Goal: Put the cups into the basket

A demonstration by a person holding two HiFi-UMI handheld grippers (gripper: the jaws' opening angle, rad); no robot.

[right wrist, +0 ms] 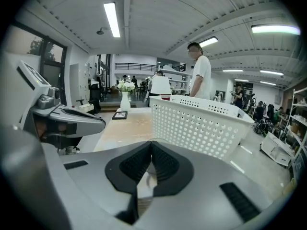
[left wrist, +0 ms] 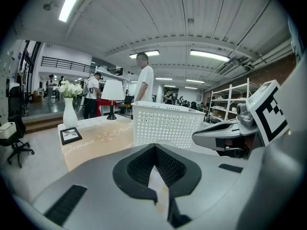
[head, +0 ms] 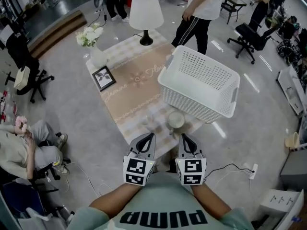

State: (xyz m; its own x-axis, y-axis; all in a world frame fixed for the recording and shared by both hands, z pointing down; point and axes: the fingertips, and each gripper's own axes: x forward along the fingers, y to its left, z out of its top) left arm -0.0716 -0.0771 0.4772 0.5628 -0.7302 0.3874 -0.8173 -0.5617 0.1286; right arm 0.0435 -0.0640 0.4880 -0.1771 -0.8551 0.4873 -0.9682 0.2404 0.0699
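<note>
Left gripper point(head: 150, 136) and right gripper point(head: 183, 137) are hovering, jaws together and empty; cup point(head: 176, 120) at twelve o'clock (probably light, rigid, slippery) is inviting a rim pinch.

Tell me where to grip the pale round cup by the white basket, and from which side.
Take the pale round cup by its near rim, one pad inside, one outside, bringing the right tool down from above. It looks upright, mouth open upward, and the white perforated plastic basket crowds its far side.
</note>
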